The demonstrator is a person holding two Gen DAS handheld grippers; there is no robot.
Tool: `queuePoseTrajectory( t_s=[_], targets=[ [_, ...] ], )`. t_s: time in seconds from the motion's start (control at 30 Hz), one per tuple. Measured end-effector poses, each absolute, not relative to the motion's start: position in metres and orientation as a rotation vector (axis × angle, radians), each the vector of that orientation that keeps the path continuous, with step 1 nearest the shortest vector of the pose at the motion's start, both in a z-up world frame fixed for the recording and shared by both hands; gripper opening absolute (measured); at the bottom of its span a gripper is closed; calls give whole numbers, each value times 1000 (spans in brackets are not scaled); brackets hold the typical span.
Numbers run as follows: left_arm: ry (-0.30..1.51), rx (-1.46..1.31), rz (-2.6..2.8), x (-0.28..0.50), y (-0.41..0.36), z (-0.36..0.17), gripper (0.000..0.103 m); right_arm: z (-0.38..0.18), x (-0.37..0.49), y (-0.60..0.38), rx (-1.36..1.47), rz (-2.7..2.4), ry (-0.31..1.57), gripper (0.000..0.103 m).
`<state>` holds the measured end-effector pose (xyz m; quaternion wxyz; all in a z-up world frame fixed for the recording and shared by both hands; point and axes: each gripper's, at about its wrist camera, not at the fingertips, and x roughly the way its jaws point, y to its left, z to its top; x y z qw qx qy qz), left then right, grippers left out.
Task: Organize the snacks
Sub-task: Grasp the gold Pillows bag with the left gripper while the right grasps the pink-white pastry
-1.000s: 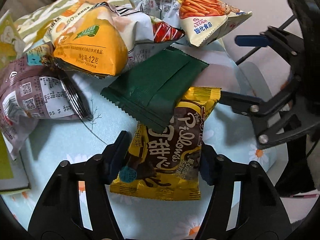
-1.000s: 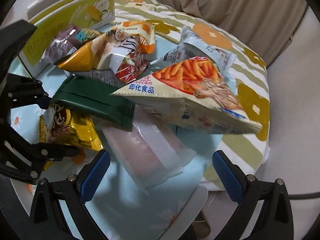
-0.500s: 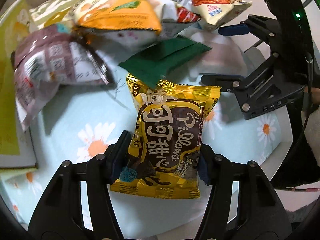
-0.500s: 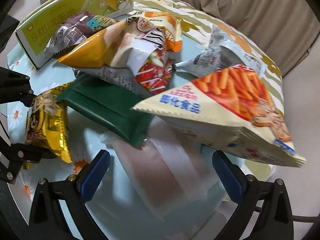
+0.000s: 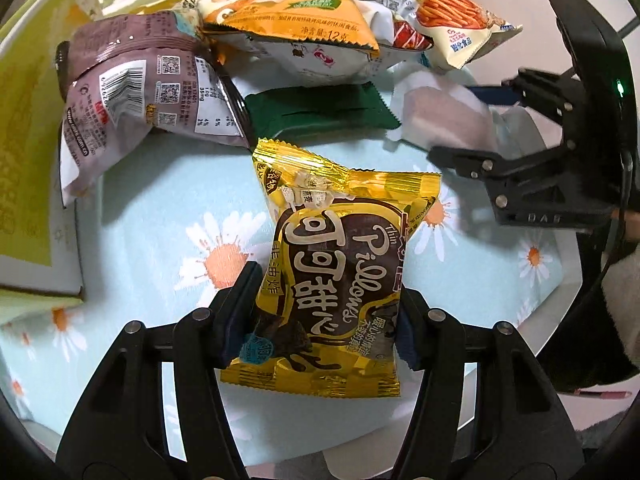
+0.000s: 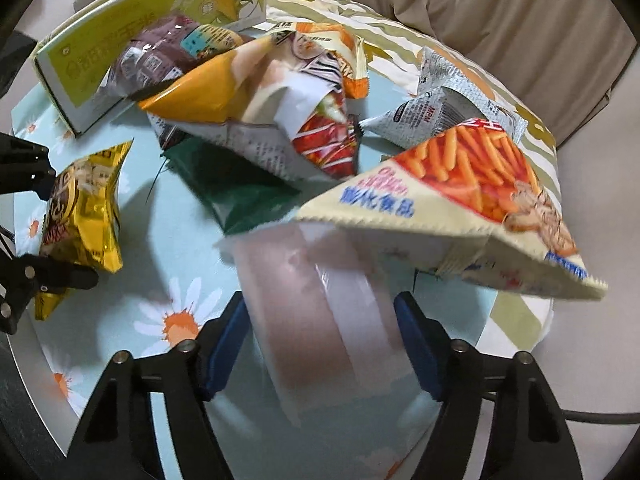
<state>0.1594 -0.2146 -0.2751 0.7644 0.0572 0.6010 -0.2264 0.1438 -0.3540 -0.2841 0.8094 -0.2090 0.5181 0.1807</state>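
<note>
Between the left gripper's pads sits the gold packet, pinched at its sides above the daisy-print cloth. Just right of it the right gripper has just been closing, its blue pads now at both sides of a pale pink packet, though contact is blurred. Behind lie a green packet, a brown packet and a carrot-stick bag, beside a yellow box.
</note>
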Motion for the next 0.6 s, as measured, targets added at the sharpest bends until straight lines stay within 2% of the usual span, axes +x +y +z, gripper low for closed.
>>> queuePoseTrajectory(
  t_s=[0.17,0.4,0.6],
  targets=[
    [1303,99,-487,152,-217,-273,54,-280,123,-347,-416,371,1111,61],
    [1271,75,-468,147,-203,-253,54,-274,93,-349,-283,305,1133,60],
    [1218,29,-443,135,-190,-220,54,-245,62,-352,-194,276,1083,59]
  ],
)
